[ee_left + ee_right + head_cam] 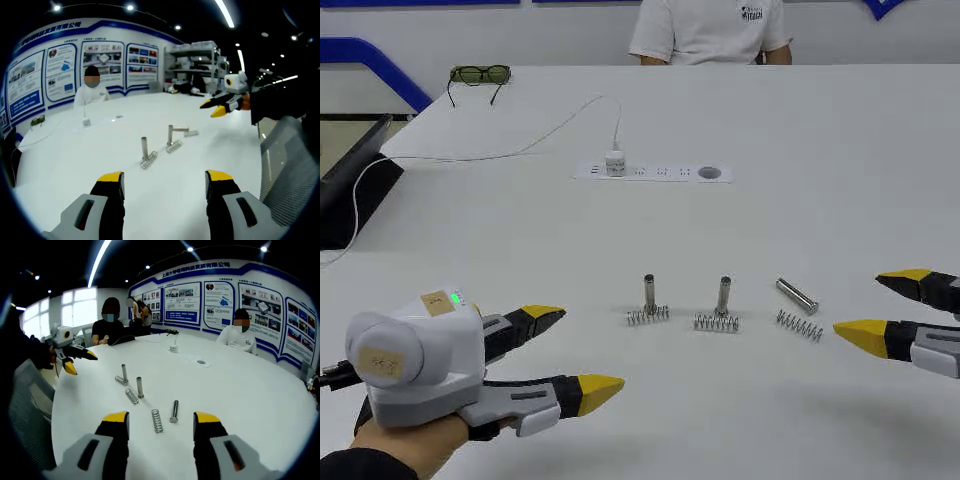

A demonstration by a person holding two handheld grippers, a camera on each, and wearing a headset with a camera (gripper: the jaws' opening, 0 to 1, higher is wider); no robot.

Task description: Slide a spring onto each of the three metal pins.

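Three pins (723, 295), three springs (716, 323), none fitted; white surface (820, 130).
Head view: left tool (572, 350) low at left, jaws apart, empty; right tool (873, 304) at right edge, jaws apart, empty; two pins upright, third pin (796, 295) lying flat, one spring lying beside each. Left gripper view: own jaws spread, nothing between; pins and springs ahead, right tool beyond them. Right gripper view: own jaws spread, empty; third pin and its spring nearest, just ahead.

white table (790, 120) — silver pins (724, 293)
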